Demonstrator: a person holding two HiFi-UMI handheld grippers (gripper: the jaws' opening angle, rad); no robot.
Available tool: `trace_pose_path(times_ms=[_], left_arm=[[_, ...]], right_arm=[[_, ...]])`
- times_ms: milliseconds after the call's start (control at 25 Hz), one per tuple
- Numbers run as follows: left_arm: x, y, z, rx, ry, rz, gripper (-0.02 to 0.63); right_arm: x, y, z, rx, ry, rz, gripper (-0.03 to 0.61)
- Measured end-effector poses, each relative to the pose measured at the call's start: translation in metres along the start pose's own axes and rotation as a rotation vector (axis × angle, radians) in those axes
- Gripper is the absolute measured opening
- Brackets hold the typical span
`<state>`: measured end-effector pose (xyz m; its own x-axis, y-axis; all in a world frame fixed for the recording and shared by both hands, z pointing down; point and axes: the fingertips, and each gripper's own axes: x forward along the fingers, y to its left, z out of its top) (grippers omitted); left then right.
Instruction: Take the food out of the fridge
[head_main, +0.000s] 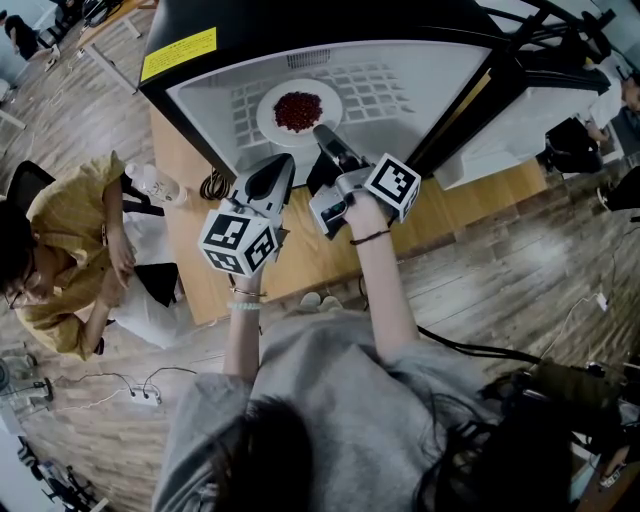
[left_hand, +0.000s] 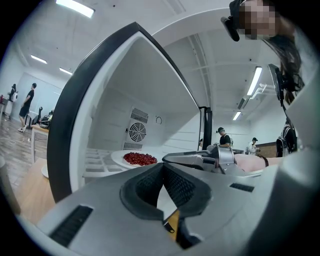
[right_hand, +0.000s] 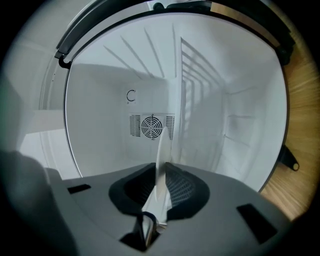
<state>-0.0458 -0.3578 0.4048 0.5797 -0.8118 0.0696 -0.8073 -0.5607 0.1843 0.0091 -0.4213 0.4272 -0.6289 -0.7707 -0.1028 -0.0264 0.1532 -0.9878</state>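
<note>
step: I judge this the grasp on the plate (head_main: 268, 118), before any lift; it is not yet out of the fridge (head_main: 440, 70).
right claw (head_main: 321, 131): narrowed onto the plate's near rim, which stands edge-on between my pads (right_hand: 182, 187).
left claw (head_main: 279, 166): closed on nothing, beside and a little behind my right claw.
food (head_main: 298, 110): a red heap on the plate, just ahead of my right claw's tips, over the fridge shelf (head_main: 385, 88).
next move: likely a level pull back toward me, keeping the plate flat so nothing rolls off.
</note>
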Motion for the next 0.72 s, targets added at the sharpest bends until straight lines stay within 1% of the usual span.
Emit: trace_pose_path(times_ms=[360,720], left_arm=[[-0.0015,-0.0018,0.0039,0.005,-0.005,-0.003,0.008],[-0.0033,-0.003,0.0084,0.008,-0.017,-0.009,0.008]], right_arm=[[-0.0026,0.0009,-0.0021,0.064,-0.015,0.017,0.052],[-0.005,0.0057,-0.0023,0.077,-0.014,0.041,0.052]])
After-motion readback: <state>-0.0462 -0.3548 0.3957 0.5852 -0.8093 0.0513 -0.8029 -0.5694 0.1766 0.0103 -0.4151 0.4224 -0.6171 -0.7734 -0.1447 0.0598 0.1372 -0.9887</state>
